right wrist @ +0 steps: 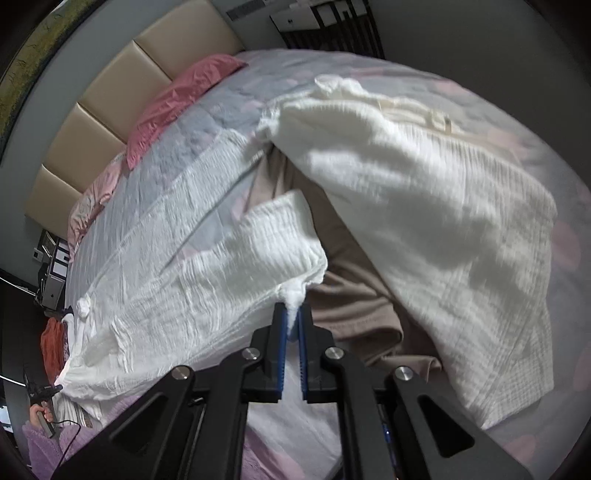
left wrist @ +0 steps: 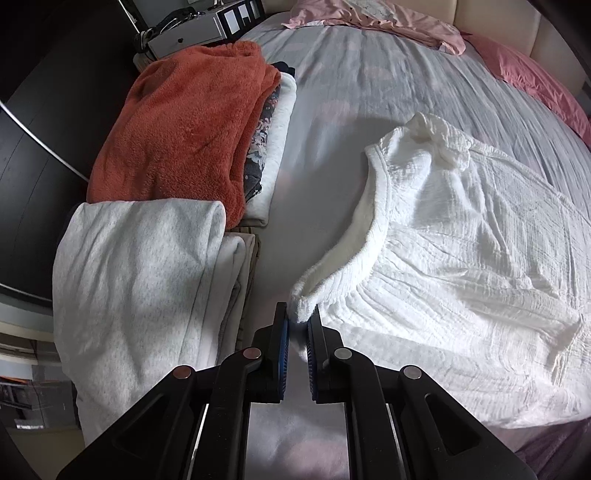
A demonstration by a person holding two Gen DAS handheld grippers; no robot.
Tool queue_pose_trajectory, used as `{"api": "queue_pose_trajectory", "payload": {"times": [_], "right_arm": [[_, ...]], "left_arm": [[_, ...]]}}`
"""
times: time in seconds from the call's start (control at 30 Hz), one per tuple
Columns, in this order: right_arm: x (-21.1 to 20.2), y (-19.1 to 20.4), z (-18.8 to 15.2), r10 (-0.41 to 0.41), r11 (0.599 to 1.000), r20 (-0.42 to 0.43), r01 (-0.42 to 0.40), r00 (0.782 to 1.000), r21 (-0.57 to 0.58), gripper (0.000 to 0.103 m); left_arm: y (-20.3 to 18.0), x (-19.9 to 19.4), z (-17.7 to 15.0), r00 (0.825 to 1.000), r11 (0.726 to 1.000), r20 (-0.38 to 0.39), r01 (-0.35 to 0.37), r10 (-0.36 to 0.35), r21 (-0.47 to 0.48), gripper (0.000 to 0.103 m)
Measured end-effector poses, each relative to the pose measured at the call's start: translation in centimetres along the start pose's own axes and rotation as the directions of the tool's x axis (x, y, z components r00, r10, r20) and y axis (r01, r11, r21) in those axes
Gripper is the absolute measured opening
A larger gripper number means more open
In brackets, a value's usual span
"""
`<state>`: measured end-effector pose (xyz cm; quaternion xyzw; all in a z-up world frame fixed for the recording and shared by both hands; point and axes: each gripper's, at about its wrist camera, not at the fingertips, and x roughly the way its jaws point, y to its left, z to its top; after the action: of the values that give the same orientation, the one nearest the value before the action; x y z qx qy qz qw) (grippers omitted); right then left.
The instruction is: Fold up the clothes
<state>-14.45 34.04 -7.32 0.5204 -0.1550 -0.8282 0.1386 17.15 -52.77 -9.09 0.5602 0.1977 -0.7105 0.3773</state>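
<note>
A white crinkled garment lies spread on the grey bed sheet. My left gripper is shut on its near left corner, low over the bed. In the right wrist view the same white garment is lifted a little. My right gripper is shut on a bunched edge of it. A second white garment lies to the right, over a brown one.
Folded piles sit at the bed's left edge: an orange fleece on floral and white pieces, and a light grey sweatshirt. Pink pillows and a beige headboard are at the far end. A nightstand stands beyond.
</note>
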Motion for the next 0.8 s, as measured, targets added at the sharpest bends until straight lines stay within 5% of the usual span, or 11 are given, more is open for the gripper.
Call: {"api": "queue_pose_trajectory", "payload": {"times": [0.4,0.8], "right_arm": [[-2.5,6.2,7.3,-0.035,0.996,0.137,0.045,0.990,-0.072,0.005],[5.3,13.8,17.3,-0.172,0.970,0.177,0.198,0.969,-0.142,0.005]], "left_arm": [[0.5,-2.8,2.1,0.998,0.998,0.029,0.055,-0.054,-0.038,0.009],[-2.9,-0.7,10.4,0.999,0.996,0.013,0.048,-0.047,-0.080,0.009]]}}
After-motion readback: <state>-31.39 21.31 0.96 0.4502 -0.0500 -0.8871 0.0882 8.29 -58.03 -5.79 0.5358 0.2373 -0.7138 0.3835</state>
